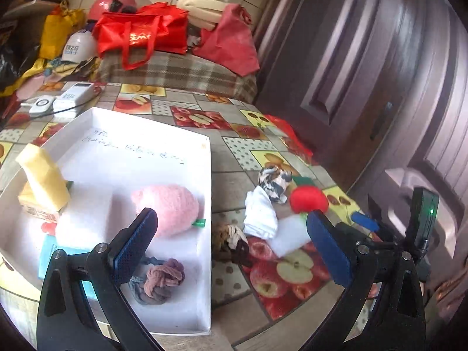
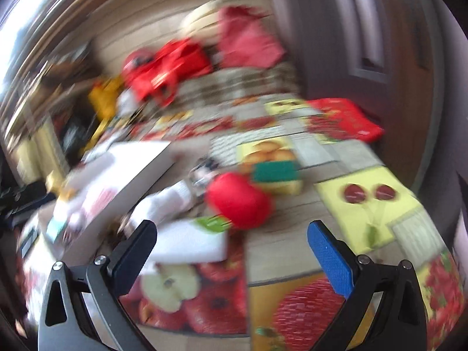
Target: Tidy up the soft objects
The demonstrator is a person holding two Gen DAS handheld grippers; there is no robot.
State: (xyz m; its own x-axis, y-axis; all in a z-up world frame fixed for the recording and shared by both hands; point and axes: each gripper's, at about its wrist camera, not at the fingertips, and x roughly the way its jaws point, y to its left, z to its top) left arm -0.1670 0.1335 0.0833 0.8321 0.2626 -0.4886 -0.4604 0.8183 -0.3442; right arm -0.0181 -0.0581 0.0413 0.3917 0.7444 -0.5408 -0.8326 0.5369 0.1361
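A white tray (image 1: 206,193) on the fruit-print tablecloth holds a pink plush (image 1: 168,206), a knotted mauve cloth (image 1: 162,279), a yellow sponge (image 1: 44,177) and a white pad. To its right lie a white sock (image 1: 260,212), a patterned cloth ball (image 1: 275,181), a red plush apple (image 1: 308,199), a brown knotted cloth (image 1: 229,241) and a white foam pad (image 1: 289,234). My left gripper (image 1: 231,234) hangs open over the tray's right edge. The right wrist view is blurred: my right gripper (image 2: 232,239) stands open before the red apple (image 2: 238,200), white pad (image 2: 190,244) and green sponge (image 2: 275,171).
White electronic devices (image 1: 65,99) with a cable sit behind the tray. Past the table, a plaid-covered seat carries red bags (image 1: 143,35), a helmet and a cream cushion. A dark wooden door (image 1: 365,73) stands at the right. A red packet (image 2: 345,118) lies at the table's far right.
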